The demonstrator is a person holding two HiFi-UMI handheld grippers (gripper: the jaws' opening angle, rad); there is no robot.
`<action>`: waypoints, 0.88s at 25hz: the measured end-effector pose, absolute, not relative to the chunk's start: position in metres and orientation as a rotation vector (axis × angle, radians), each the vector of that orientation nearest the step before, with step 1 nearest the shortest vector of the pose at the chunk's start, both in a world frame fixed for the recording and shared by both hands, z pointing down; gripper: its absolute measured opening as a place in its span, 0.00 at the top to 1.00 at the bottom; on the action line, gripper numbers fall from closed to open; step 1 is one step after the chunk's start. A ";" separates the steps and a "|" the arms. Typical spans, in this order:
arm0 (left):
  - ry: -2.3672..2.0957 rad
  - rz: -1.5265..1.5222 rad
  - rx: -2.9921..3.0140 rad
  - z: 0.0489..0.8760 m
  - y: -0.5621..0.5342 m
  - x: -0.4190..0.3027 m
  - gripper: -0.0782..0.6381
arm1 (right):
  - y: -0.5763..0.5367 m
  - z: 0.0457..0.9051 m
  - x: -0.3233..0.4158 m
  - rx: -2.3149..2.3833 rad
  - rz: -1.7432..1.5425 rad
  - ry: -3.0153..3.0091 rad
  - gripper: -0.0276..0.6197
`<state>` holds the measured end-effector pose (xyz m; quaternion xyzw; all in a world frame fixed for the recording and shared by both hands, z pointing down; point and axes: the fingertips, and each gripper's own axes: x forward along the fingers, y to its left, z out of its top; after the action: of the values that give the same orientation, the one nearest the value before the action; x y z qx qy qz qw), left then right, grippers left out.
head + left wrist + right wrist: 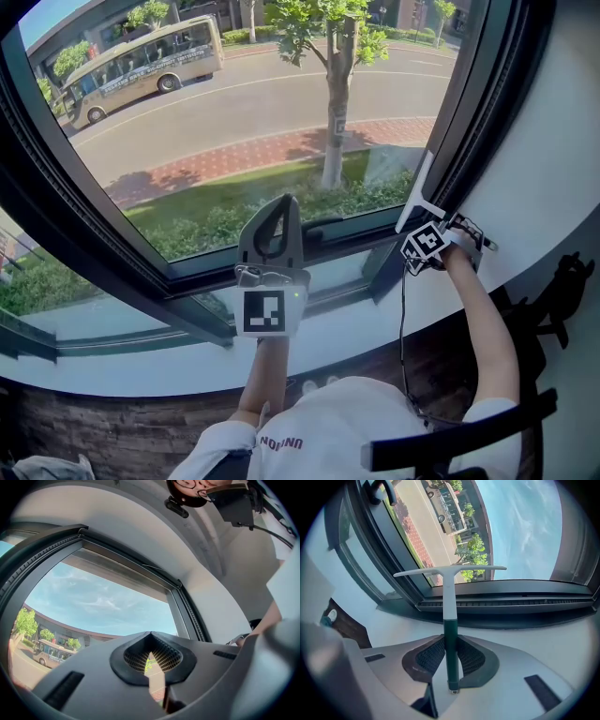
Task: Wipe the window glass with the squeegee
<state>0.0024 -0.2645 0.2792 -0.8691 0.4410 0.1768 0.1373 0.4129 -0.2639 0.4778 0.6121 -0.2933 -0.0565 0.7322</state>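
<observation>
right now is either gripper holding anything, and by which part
The right gripper is shut on the squeegee, clamping the dark green lower end of its handle. The left gripper has its jaws together and holds nothing.

Hard daylight pours through the large clear window glass (234, 122), so the scene outside is bright and crisp. The shade of the slim-trunked green tree (333, 141) lies dark on the red brick pavement (216, 159). The dark metal window frame (56, 216) reads almost black against it, while the curved white wall (553, 141) is evenly lit. Every view bows straight lines strongly, and both gripper views have black corners. There the grey left gripper (151, 637) and grey right gripper (450, 638) look soft near the lens. The white-and-green squeegee (449, 597) is sharp, and the blue sky (525, 522) is pale.
</observation>
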 end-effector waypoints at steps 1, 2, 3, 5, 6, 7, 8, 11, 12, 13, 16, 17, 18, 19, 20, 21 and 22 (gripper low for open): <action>1.274 0.512 -2.513 0.279 -0.265 0.002 0.90 | -0.264 0.478 0.413 1.348 -0.126 -0.648 0.82; 1.272 0.513 -2.511 0.279 -0.265 0.003 0.90 | -0.264 0.477 0.412 1.350 -0.130 -0.651 0.82; 1.271 0.512 -2.511 0.279 -0.266 0.003 0.90 | -0.265 0.477 0.412 1.354 -0.134 -0.656 0.82; 1.276 0.510 -2.515 0.279 -0.266 0.003 0.90 | -0.265 0.475 0.409 1.363 -0.147 -0.669 0.82; 1.278 0.511 -2.514 0.279 -0.267 0.002 0.90 | -0.266 0.474 0.407 1.369 -0.155 -0.679 0.82; 1.279 0.511 -2.511 0.279 -0.267 0.001 0.90 | -0.267 0.472 0.404 1.377 -0.166 -0.690 0.82; 1.280 0.510 -2.508 0.279 -0.268 0.001 0.90 | -0.268 0.468 0.401 1.389 -0.178 -0.703 0.82; 1.286 0.505 -2.501 0.278 -0.267 -0.001 0.90 | -0.268 0.449 0.387 1.454 -0.221 -0.766 0.82; 1.291 0.503 -2.498 0.278 -0.267 -0.002 0.90 | -0.267 0.439 0.380 1.486 -0.238 -0.795 0.82; 1.298 0.498 -2.494 0.279 -0.266 -0.004 0.90 | -0.265 0.429 0.371 1.524 -0.257 -0.828 0.82; 1.320 0.482 -2.481 0.281 -0.265 -0.007 0.90 | -0.263 0.396 0.345 1.668 -0.333 -0.939 0.82; 1.324 0.475 -2.476 0.282 -0.264 -0.008 0.90 | -0.262 0.384 0.334 1.721 -0.357 -0.986 0.82; 1.330 0.466 -2.471 0.284 -0.263 -0.009 0.90 | -0.261 0.372 0.322 1.777 -0.380 -1.042 0.82; 1.339 0.457 -2.465 0.284 -0.262 -0.010 0.90 | -0.259 0.360 0.309 1.836 -0.400 -1.108 0.82; 1.351 0.448 -2.457 0.285 -0.262 -0.012 0.90 | -0.258 0.349 0.294 1.895 -0.418 -1.182 0.82; 1.364 0.438 -2.446 0.285 -0.260 -0.015 0.90 | -0.257 0.339 0.280 1.952 -0.432 -1.263 0.82; 1.376 0.430 -2.431 0.284 -0.259 -0.017 0.90 | -0.254 0.330 0.266 2.007 -0.444 -1.348 0.82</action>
<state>-0.0175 -0.2587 0.2841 -0.8494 0.4808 0.1503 0.1571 0.2657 -0.2545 0.3296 0.7692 -0.5167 -0.1702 0.3352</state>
